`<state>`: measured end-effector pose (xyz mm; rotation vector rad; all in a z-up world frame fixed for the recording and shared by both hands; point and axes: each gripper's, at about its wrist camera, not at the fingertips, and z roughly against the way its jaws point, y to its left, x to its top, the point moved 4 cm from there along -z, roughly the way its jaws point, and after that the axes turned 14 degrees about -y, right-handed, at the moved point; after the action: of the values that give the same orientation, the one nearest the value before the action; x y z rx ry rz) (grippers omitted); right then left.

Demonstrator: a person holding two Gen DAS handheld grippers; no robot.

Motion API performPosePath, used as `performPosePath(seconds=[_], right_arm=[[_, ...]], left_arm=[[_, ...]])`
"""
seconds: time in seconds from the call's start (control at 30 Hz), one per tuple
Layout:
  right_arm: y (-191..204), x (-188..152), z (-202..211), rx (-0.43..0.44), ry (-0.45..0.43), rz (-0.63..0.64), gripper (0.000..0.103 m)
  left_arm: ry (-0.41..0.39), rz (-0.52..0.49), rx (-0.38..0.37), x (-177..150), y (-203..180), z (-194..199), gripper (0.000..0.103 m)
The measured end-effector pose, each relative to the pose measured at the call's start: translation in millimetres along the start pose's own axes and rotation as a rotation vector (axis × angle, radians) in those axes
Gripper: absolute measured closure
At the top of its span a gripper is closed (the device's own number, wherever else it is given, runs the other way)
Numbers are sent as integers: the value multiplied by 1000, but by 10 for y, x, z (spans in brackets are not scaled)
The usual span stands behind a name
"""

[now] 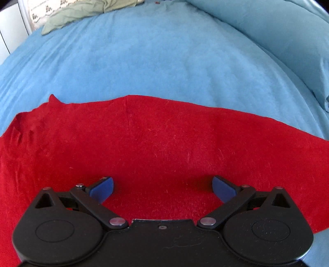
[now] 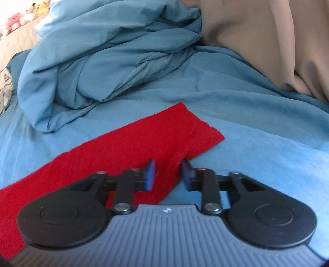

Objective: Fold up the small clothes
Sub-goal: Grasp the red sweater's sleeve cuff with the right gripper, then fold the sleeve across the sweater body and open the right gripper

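A red knit garment [image 1: 156, 143] lies flat on the blue bedsheet [image 1: 156, 61]. My left gripper [image 1: 162, 190] is wide open just above its near part, blue pads apart, holding nothing. In the right wrist view a red sleeve or strip with a ribbed cuff [image 2: 207, 137] runs diagonally across the sheet. My right gripper [image 2: 167, 174] hovers over the sleeve's near edge, jaws partly open with red cloth showing in the gap; the pads do not press it.
A bunched blue duvet [image 2: 107, 61] lies behind the sleeve. A beige curtain [image 2: 267, 41] hangs at the right. A green cloth [image 1: 86, 14] and a patterned pillow [image 1: 39, 14] lie at the far left of the bed. Plush toys [image 2: 18, 18] sit far left.
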<state>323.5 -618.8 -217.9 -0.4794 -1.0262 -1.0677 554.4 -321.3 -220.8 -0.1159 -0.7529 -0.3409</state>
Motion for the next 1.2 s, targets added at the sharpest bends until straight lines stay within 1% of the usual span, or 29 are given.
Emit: performPosePath(seconds=[0.07, 0.1, 0.2, 0.27, 0.3, 0.37, 0.47, 0.53, 0.6, 0.67, 0.73, 0.8, 0.83, 0.9, 0.97, 1.0, 1.03, 1.1, 1.13, 1.17, 1.2], right_arm=[[41, 46, -8, 10, 14, 10, 79], [66, 75, -1, 17, 20, 13, 81], [202, 246, 129, 60, 2, 14, 81], [365, 383, 272, 108, -17, 18, 81], [498, 468, 378, 147, -30, 23, 82], [754, 599, 582, 227, -51, 23, 82], [1293, 773, 969, 373, -85, 20, 82], [1751, 823, 1282, 502, -99, 17, 82], [2210, 767, 1586, 630, -95, 27, 82], [2666, 587, 1873, 758, -67, 44, 82], [3122, 253, 2135, 888, -15, 91, 82], [3543, -259, 2377, 982, 19, 189, 82], [3688, -510, 2452, 1016, 43, 237, 82], [3947, -1137, 2548, 1055, 106, 370, 82], [4059, -1679, 2580, 1050, 147, 514, 82], [4068, -1890, 2586, 1053, 174, 554, 82], [4056, -2012, 2568, 1050, 187, 577, 82], [4029, -2164, 2630, 1051, 157, 614, 81], [4014, -2179, 2654, 1060, 147, 623, 78], [4064, -2154, 2660, 1062, 138, 635, 77], [4054, -2151, 2686, 1074, 134, 652, 72]], left_arm=[[18, -6, -11, 9, 16, -9, 0], [30, -10, -17, 44, 38, -58, 0], [62, -5, -33, 113, 93, -69, 0], [44, -17, -11, 188, 187, -30, 0], [26, -31, 17, 223, 261, 30, 0], [1, -47, 44, 332, 428, 101, 0], [-22, -17, 30, 415, 824, 339, 0], [-30, 19, 24, 440, 1158, 503, 0], [-37, 44, 52, 431, 1524, 669, 0], [-46, 57, 85, 370, 1833, 820, 0], [-62, 80, 122, 269, 2150, 975, 0], [-74, 106, 133, 141, 2453, 1058, 0], [-74, 124, 121, 65, 2607, 1071, 0], [-67, 160, 111, -108, 2858, 1089, 0], [-48, 175, 117, -264, 3064, 1083, 0], [-35, 175, 122, -326, 3133, 1095, 0], [-27, 173, 127, -397, 3183, 1103, 0], [-27, 174, 129, -461, 3252, 1133, 0], [-33, 177, 121, -487, 3240, 1167, 0], [-38, 184, 111, -502, 3231, 1178, 0], [-42, 192, 99, -521, 3215, 1187, 0]])
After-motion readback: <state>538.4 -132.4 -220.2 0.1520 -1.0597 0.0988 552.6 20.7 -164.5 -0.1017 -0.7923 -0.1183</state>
